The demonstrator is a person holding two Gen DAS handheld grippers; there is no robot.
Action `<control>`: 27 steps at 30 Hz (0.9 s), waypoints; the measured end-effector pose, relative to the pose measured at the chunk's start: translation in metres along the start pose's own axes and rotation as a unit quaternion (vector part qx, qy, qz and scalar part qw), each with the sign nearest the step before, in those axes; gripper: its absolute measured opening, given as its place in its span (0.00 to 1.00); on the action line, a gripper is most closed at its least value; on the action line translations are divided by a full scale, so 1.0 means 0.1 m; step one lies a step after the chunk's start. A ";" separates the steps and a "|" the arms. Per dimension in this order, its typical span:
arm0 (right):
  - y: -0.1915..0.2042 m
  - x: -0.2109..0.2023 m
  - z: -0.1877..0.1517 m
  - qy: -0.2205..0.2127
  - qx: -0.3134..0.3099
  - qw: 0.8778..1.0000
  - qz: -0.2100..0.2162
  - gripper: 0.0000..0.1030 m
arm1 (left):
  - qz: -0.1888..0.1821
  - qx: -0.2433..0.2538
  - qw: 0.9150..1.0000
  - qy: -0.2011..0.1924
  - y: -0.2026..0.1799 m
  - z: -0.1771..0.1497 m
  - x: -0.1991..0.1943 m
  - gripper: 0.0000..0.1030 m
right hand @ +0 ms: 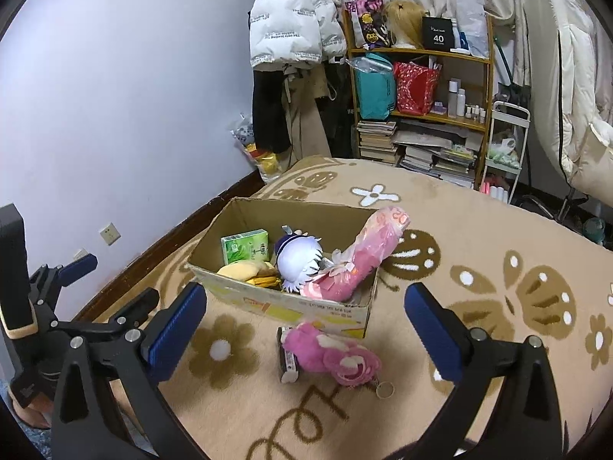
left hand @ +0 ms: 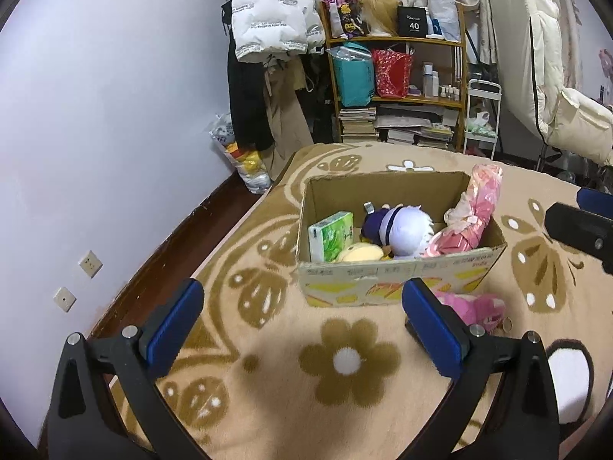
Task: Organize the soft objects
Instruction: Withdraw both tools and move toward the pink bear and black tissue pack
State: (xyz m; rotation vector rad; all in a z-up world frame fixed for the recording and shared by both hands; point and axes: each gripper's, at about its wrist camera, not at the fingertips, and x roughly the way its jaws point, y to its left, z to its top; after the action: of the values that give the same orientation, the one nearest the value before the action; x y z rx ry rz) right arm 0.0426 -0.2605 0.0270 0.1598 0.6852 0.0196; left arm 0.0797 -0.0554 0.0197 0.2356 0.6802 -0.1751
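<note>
Beige blanket with brown flower patterns (left hand: 345,364) covers the bed, and an open brown cardboard box (right hand: 291,303) sits on it. Inside the box lie a green tissue pack (right hand: 245,247), a yellow plush (right hand: 239,270), a purple-and-white plush doll (left hand: 398,230) and a pink wrapped bundle (right hand: 367,253) leaning on its right wall. A pink plush keychain toy (right hand: 337,356) rests on the blanket just in front of the box. The left gripper (left hand: 302,322) and right gripper (right hand: 306,329) both hover with fingers wide apart, holding nothing.

matt cardboard box (right hand: 306,308), fluffy pink plush toy (right hand: 329,352), fuzzy woven blanket (right hand: 479,230), ribbed blue fingers (right hand: 174,331).
</note>
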 end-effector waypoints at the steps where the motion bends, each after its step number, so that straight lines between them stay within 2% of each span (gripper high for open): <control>1: 0.00 -0.02 -0.02 0.000 0.002 1.000 0.002 1.00 | 0.000 0.000 1.000 0.002 0.00 -0.03 -0.01 0.99; 9: -0.13 0.01 -0.20 -0.001 0.030 1.000 -0.005 1.00 | -0.007 0.005 1.000 0.003 -0.10 -0.17 -0.01 0.99; 16: -0.35 0.15 -0.36 -0.002 0.050 0.999 -0.010 1.00 | -0.010 0.018 1.000 0.019 -0.27 -0.28 0.16 0.99; 19: -0.44 0.27 -0.45 0.004 0.059 0.998 -0.013 1.00 | -0.011 0.023 0.999 0.023 -0.35 -0.31 0.25 0.99; 22: -0.44 0.37 -0.49 0.012 0.048 0.998 -0.035 1.00 | -0.009 0.029 0.999 0.022 -0.41 -0.33 0.31 0.99; 27: -0.47 0.52 -0.54 0.027 0.059 0.998 -0.027 1.00 | -0.011 0.040 0.999 0.024 -0.48 -0.36 0.44 0.99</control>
State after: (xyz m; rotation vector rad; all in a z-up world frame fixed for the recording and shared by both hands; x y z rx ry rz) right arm 0.0471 -0.2961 -0.0538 0.2538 0.7447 -0.0687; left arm 0.0800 -0.0954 -0.0434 0.3091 0.7251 -0.2180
